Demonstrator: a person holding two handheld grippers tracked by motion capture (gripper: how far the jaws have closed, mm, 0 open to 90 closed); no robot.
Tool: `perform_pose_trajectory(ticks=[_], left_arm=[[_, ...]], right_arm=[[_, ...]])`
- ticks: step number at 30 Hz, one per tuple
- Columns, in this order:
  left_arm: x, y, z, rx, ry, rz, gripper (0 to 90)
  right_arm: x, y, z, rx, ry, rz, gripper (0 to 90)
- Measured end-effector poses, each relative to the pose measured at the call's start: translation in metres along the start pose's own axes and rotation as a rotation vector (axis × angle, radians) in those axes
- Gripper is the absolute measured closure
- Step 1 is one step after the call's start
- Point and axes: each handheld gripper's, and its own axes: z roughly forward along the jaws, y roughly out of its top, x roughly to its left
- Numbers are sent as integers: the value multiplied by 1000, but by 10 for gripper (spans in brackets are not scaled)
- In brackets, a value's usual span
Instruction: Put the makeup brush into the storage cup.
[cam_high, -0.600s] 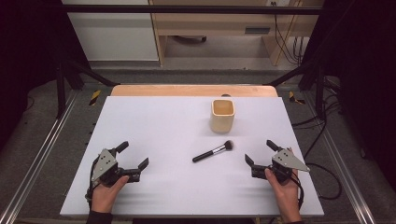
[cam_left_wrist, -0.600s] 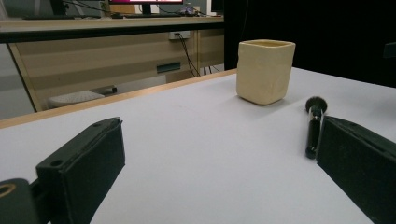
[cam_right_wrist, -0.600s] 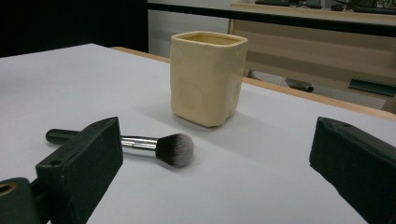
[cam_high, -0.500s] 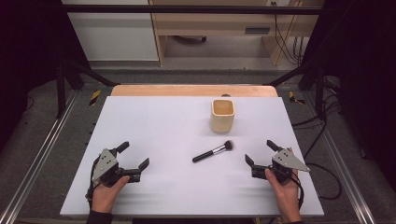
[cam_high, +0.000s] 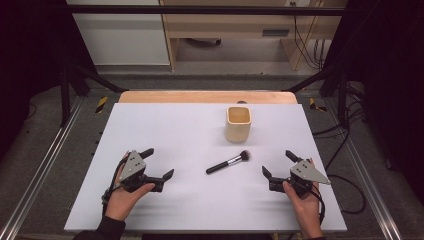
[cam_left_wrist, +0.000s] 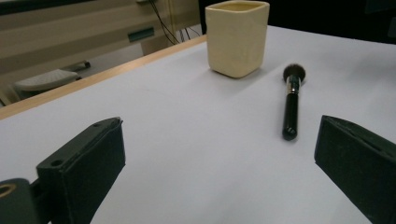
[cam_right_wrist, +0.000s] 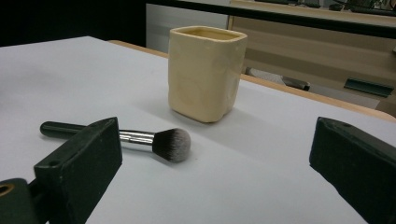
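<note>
1 brush (cam_high: 228, 162), 1 cup (cam_high: 238, 123), 2 grippers on white table (cam_high: 165, 130).

Left gripper (cam_high: 159, 169) & right gripper (cam_high: 278, 163): jaws wide apart, nothing between. Brush lies flat mid-table, btwn both, just in front of cup, not touching: black handle, silver ferrule, dark bristles w/ pale tips. Handle partly hidden behind jaw in right gripper view. Cup cream, squarish; inside hard to see.

The white table top (cam_high: 150, 125) has a pale wooden strip (cam_high: 207, 96) along its far edge. Grey carpet floor (cam_high: 55, 165) surrounds it, with metal rails (cam_high: 37, 175) running along both sides (yellow-black tape marks sit near the far corners). A black frame bar (cam_high: 200, 10) crosses the top. Behind stand a white cabinet (cam_high: 120, 37) at upper left and a wooden bench (cam_high: 235, 25). Cables (cam_high: 302, 40) hang at upper right.
</note>
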Motion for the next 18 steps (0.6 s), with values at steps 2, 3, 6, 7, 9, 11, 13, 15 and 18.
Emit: perform_pose_trajectory(ticks=[2,3,6,7,9,11,13,15,18], left_arm=[[-3,7,6,24,-20,3,16],[-5,10,10,36,-33,7,16],[-12,22,21,89,-59,36,18],[-14,26,25,102,-76,45,18],[-23,36,38,152,-103,72,20],[-28,43,46,179,-120,86,20],[-33,48,52,198,-138,97,20],[-36,51,57,211,-148,104,21],[-44,59,67,253,-163,134,21]], right_arm=[[0,0,0,0,-1,0,29],[0,0,0,-3,1,-2,29],[1,0,0,0,-3,-1,28],[1,0,0,0,-3,-2,27],[1,0,0,-1,-7,-4,27],[0,0,-1,-3,-9,-1,27],[0,1,-1,-7,-9,5,27],[0,1,-1,-6,-9,4,27],[1,1,-1,-8,-7,4,27]])
